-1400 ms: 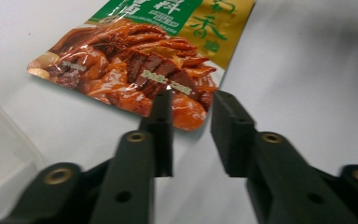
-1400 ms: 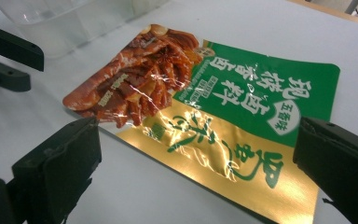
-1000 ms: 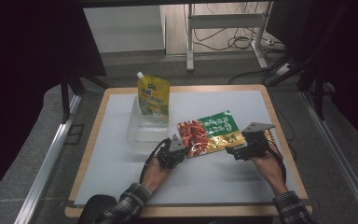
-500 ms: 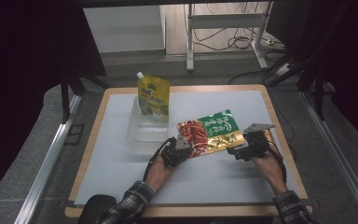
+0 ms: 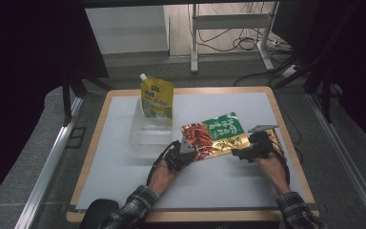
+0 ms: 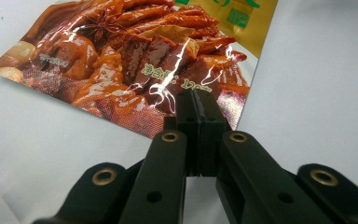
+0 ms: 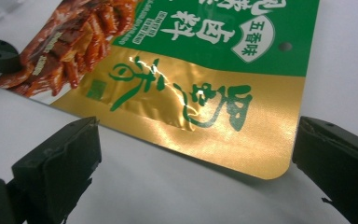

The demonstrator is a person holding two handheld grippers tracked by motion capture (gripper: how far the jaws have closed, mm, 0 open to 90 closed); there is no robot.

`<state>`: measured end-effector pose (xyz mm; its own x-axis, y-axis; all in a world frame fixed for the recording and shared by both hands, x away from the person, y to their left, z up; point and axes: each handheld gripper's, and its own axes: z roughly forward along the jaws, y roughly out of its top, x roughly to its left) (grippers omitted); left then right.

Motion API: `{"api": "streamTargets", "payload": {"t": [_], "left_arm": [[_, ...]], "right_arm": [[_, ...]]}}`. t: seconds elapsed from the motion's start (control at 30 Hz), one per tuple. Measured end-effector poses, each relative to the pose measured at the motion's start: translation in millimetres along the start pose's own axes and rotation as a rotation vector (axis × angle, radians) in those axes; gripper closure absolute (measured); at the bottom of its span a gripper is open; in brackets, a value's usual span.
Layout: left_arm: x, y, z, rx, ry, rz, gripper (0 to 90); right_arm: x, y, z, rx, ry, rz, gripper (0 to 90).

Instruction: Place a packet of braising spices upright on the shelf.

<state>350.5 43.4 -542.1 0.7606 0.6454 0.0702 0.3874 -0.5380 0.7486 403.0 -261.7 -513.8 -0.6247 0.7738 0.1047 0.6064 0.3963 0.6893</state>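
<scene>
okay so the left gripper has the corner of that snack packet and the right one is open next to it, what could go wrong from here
The left gripper pinches only the edge of the glossy snack packet, so the film might slip out or crease if lifted from that one spot.

The right gripper is open with the packet's gold edge lying between its jaws; if it shuts too shallow, it may miss the thin edge or push it along the table.

A lifted packet could swing toward the yellow spout pouch standing nearby and tip it.

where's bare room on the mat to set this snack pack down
Free: the near strip of the white mat between the forearms, and the far right corner. Crowded: far left, where the yellow pouch stands in a clear tray, and mid-mat around the snack pack.
</scene>
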Motion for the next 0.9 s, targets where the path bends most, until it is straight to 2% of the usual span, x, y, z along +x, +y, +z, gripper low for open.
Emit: {"api": "streamTargets", "payload": {"t": [0.23, 0.27, 0.37, 0.43, 0.53, 0.7, 0.8, 0.87, 0.9], "left_arm": [[0.3, 0.0, 0.0, 0.0, -0.002, -0.001, 90.0], [0.4, 0.0, 0.0, -0.001, -0.003, -0.003, 90.0], [0.4, 0.0, 0.0, -0.001, -0.003, -0.002, 90.0], [0.4, 0.0, 0.0, 0.0, -0.003, -0.003, 90.0], [0.7, 0.0, 0.0, -0.001, -0.005, -0.002, 90.0], [0.9, 0.0, 0.0, -0.001, -0.006, -0.001, 90.0], [1.0, 0.0, 0.0, -0.001, -0.006, -0.001, 90.0], [1.0, -0.1, 0.0, -0.001, -0.006, -0.001, 90.0], [1.0, -0.1, 0.0, -0.001, -0.006, -0.001, 90.0]], "right_arm": [[-4.2, -0.7, 6.0, 0.013, 0.012, 0.036, 1.0], [-6.0, -0.6, 5.6, 0.015, 0.022, 0.061, 1.1], [-8.1, -0.9, 6.2, 0.024, 0.037, 0.081, 1.1], [-8.3, -0.9, 6.1, 0.023, 0.034, 0.082, 1.1], [-7.2, 0.0, 6.9, 0.005, 0.083, 0.083, 1.2], [0.6, 5.6, 12.5, -0.008, 0.106, 0.07, 2.7], [3.8, 10.6, 16.8, 0.0, 0.103, 0.058, 2.9], [3.9, 12.4, 18.3, 0.003, 0.104, 0.065, 2.9], [2.1, 16.5, 20.4, -0.009, 0.113, 0.097, 2.8]]}}
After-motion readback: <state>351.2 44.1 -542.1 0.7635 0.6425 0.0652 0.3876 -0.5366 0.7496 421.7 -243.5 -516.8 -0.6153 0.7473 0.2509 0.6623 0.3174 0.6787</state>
